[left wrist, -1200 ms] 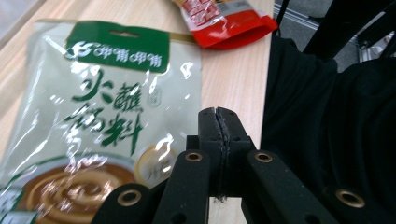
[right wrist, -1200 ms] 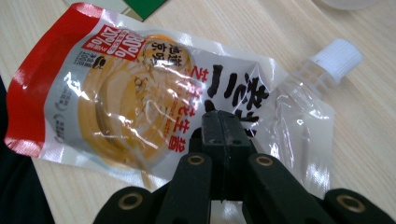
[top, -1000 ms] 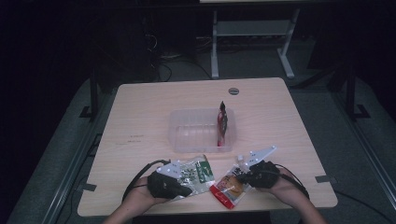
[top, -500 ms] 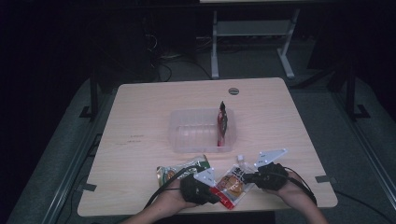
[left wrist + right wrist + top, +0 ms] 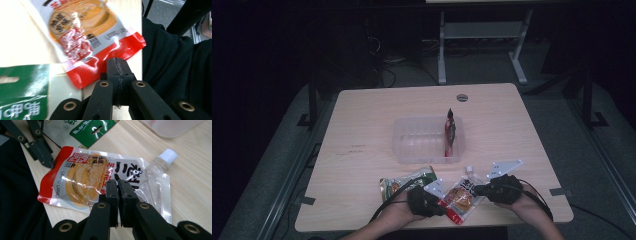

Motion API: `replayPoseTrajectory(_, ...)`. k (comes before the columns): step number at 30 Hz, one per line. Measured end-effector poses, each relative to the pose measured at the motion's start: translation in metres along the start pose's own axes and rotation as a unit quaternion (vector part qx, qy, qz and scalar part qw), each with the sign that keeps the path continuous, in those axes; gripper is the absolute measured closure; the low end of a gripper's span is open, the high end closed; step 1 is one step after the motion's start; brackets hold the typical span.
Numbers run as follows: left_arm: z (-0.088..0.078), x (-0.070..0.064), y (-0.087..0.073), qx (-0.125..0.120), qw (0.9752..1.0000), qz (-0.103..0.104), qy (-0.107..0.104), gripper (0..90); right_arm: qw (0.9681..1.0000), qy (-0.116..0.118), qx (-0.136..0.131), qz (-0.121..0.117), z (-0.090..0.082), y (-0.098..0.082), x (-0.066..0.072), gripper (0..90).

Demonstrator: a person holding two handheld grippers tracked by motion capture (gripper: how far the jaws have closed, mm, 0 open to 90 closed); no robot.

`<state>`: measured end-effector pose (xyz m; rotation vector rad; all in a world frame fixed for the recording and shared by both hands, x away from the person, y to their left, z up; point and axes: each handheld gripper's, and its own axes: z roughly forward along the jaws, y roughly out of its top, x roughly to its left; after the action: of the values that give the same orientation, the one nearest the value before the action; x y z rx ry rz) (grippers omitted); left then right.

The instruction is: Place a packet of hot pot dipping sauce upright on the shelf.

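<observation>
Hovering over the spouted pouch [image 5: 460, 196], both grippers sit at the near edge of the counter [image 5: 362, 120]. The pouch lies flat in front of the clear tray [image 5: 412, 140], just right of a green packet [image 5: 404, 181]. The left gripper [image 5: 117, 62] has its fingers pressed together, empty, above the pouch's red bottom edge. The right gripper [image 5: 117, 185] shows fingers nearly closed, holding nothing. To lift it well, open one gripper, slide a finger under a seam edge, and pinch away from the cap [image 5: 168, 155].
</observation>
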<state>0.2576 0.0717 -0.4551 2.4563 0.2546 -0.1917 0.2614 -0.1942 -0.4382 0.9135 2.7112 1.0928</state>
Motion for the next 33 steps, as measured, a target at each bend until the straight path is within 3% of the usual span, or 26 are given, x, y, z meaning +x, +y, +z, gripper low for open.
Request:
replayPoseTrajectory(3,0.000,-0.003,0.000,0.005,0.9997,0.003,-0.023,89.8,1.0000,-0.001,-0.002,0.004,-0.001,-0.001,-0.001,86.4)
replayPoseTrajectory(4,0.001,-0.006,0.001,0.012,0.9997,0.012,-0.021,89.8,1.0000,-0.002,-0.002,0.004,-0.002,-0.001,-0.001,86.4)
replayPoseTrajectory(7,0.007,-0.009,0.003,0.017,0.9995,0.011,-0.023,89.8,1.0000,-0.001,-0.002,0.008,-0.003,-0.003,-0.002,86.4)
replayPoseTrajectory(12,0.004,-0.004,0.002,0.014,0.9999,0.005,0.004,89.8,1.0000,-0.003,-0.002,0.006,-0.004,-0.003,-0.001,86.4)
replayPoseTrajectory(14,0.002,0.002,0.002,0.006,0.9997,-0.016,0.018,89.9,1.0000,-0.004,-0.002,0.006,-0.004,-0.004,-0.001,86.4)
replayPoseTrajectory(18,-0.001,0.009,0.002,0.004,0.9988,-0.025,0.041,89.8,1.0000,-0.003,0.000,0.007,-0.003,-0.004,-0.001,86.4)
replayPoseTrajectory(20,-0.001,0.017,0.004,-0.007,0.9973,-0.040,0.061,89.8,1.0000,-0.003,0.003,0.009,-0.002,-0.004,0.000,86.4)
replayPoseTrajectory(24,-0.001,0.022,0.008,-0.008,0.9964,-0.043,0.073,89.8,0.9999,-0.005,0.003,0.012,-0.002,-0.004,-0.001,86.4)
replayPoseTrajectory(26,-0.003,0.023,0.009,-0.010,0.9964,-0.045,0.071,89.8,0.9999,-0.009,0.001,0.015,-0.004,-0.005,-0.002,84.2)
replayPoseTrajectory(28,-0.008,0.023,0.010,-0.027,0.9966,-0.046,0.063,89.8,0.9995,-0.015,-0.008,0.028,-0.009,-0.007,-0.005,74.6)
replayPoseTrajectory(33,-0.010,0.021,0.017,-0.037,0.9972,-0.034,0.055,89.4,0.9975,-0.034,-0.018,0.059,-0.019,-0.012,-0.012,58.5)
